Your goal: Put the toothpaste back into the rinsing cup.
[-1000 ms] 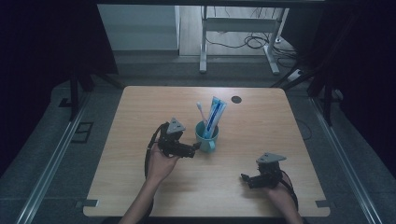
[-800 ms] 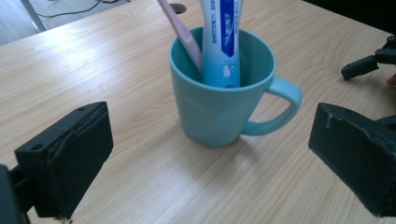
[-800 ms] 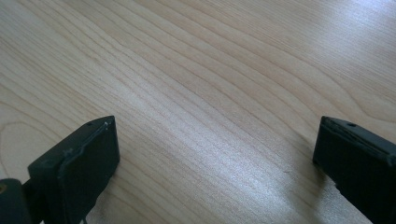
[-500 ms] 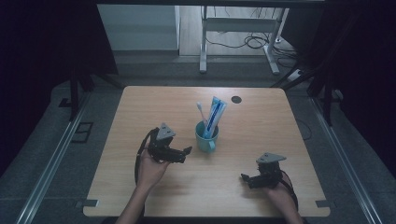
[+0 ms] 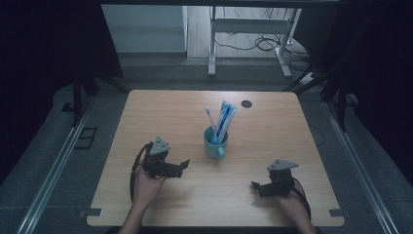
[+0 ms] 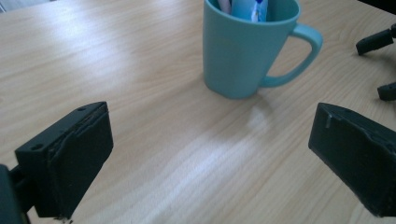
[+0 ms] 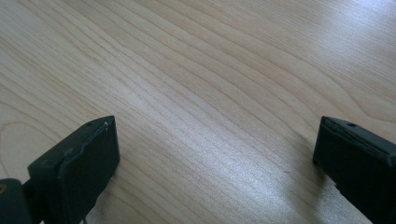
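Observation:
A teal mug (image 5: 214, 142) stands near the middle of the wooden table (image 5: 160, 112). It holds a white toothbrush (image 5: 209, 117) and a blue-and-white toothpaste tube (image 5: 225, 121). My left gripper (image 5: 182, 168) rests low over the table to the left of the mug, a short gap away, open and empty. In the left gripper view the mug (image 6: 246, 51) stands ahead of the wide-apart jaws of the left gripper (image 6: 219, 158), its handle (image 6: 301, 56) to the right. My right gripper (image 5: 255, 187) lies near the front right, open with bare wood between its jaws (image 7: 215, 163).
A small black round spot (image 5: 246, 103) marks the table's far side. Beyond the table are a white desk frame (image 5: 246, 44) and cables (image 5: 268, 43) on the floor. Metal rails (image 5: 58, 161) run along both sides. The right gripper's fingertips (image 6: 373, 41) appear in the left gripper view.
My left gripper has drawn back from the mug toward the front left of the table, still open. The right gripper and the mug have stayed put.

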`<state>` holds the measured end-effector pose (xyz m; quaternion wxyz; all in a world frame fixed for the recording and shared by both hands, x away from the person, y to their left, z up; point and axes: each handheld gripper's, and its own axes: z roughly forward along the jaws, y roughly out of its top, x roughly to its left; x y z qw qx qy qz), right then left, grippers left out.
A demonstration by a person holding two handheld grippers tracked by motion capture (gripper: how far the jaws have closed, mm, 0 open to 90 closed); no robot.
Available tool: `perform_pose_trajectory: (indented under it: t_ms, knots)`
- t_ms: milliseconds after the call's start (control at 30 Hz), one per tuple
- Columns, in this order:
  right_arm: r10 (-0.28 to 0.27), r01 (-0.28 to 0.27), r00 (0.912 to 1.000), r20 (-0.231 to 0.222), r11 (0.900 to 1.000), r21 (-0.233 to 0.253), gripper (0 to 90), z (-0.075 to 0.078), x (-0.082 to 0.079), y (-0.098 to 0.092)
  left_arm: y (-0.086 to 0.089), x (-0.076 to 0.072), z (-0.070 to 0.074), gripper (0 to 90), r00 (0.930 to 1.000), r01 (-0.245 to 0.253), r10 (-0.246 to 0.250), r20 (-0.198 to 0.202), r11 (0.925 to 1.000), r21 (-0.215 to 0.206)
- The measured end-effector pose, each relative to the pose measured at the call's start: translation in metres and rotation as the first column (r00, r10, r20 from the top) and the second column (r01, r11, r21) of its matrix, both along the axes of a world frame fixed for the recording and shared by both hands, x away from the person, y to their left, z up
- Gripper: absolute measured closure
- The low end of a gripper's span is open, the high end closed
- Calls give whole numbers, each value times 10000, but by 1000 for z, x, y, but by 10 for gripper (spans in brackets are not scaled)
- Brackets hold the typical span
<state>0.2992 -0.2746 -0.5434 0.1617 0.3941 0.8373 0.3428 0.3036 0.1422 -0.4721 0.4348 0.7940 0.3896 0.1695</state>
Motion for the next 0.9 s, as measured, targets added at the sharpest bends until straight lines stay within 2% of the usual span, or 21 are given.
perform_pose_trajectory:
  t_ms: [233,467,900]
  knots:
    - [0,0,10000,3,10000,0,3,0,0,0,15,-14,-8,3,9997,-234,234,4,9997,115]
    - [-22,22,10000,-24,10000,3,3,0,0,0,29,-24,-22,4,9983,-532,532,-234,9986,0]
    - [-5,5,10000,7,10000,5,4,0,0,0,37,-36,-52,4,9944,-756,796,-693,9954,581]
